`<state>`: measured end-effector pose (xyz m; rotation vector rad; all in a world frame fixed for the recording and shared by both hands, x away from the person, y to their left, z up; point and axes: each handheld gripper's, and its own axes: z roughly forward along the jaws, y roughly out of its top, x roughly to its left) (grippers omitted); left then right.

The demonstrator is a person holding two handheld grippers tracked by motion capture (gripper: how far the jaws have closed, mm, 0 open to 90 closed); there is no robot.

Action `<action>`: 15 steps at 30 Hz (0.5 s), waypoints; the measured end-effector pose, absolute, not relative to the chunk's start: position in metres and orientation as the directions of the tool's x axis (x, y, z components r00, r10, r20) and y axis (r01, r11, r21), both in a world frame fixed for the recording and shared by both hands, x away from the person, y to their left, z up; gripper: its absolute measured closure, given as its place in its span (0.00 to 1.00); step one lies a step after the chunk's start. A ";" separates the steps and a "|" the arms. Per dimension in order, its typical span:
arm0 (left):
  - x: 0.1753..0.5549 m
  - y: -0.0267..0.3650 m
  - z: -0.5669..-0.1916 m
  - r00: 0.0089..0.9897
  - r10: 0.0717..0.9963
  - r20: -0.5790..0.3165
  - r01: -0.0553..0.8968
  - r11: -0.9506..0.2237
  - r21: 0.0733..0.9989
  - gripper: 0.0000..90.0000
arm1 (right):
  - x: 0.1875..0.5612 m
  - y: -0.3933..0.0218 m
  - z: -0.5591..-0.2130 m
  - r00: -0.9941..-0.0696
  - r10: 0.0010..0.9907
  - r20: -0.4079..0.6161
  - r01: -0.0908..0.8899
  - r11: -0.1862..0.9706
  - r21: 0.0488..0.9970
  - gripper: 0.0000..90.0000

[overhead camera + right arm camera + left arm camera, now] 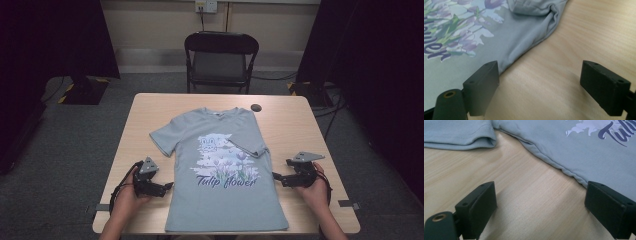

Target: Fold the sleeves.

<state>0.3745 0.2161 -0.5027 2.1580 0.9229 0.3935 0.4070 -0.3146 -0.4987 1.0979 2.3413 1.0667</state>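
So the tabletop (295, 120) is light wood, with a folding chair (221, 60) parked behind it. Spread flat across the middle is a grey-blue T-shirt (220, 200), print side up, collar away from the person. One sleeve (247, 145) on the right is already folded in over the chest; the other sleeve (162, 140) lies out flat. Looks like a fold job that's barely begun: one sleeve tucked, the sides, the other sleeve and the bottom all left to do. The left gripper (167, 187) sits just beside the shirt's left edge, jaws wide and holding nothing. The right gripper (278, 177) is just off the right edge, jaws also wide and empty.
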 end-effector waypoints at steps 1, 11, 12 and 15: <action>0.374 0.216 -0.503 0.694 0.720 -0.009 0.492 -0.464 0.736 0.11 | 0.406 -0.315 -0.499 -0.644 0.765 0.001 0.504 0.423 0.753 0.17; 0.374 0.216 -0.503 0.693 0.721 -0.008 0.492 -0.465 0.736 0.11 | 0.404 -0.314 -0.500 -0.647 0.763 0.000 0.522 0.442 0.730 0.14; 0.374 0.216 -0.503 0.693 0.721 -0.009 0.493 -0.464 0.736 0.11 | 0.404 -0.314 -0.500 -0.645 0.764 -0.001 0.522 0.441 0.730 0.13; 0.374 0.216 -0.503 0.690 0.724 -0.003 0.493 -0.466 0.735 0.11 | 0.404 -0.314 -0.500 -0.647 0.763 0.000 0.522 0.443 0.729 0.13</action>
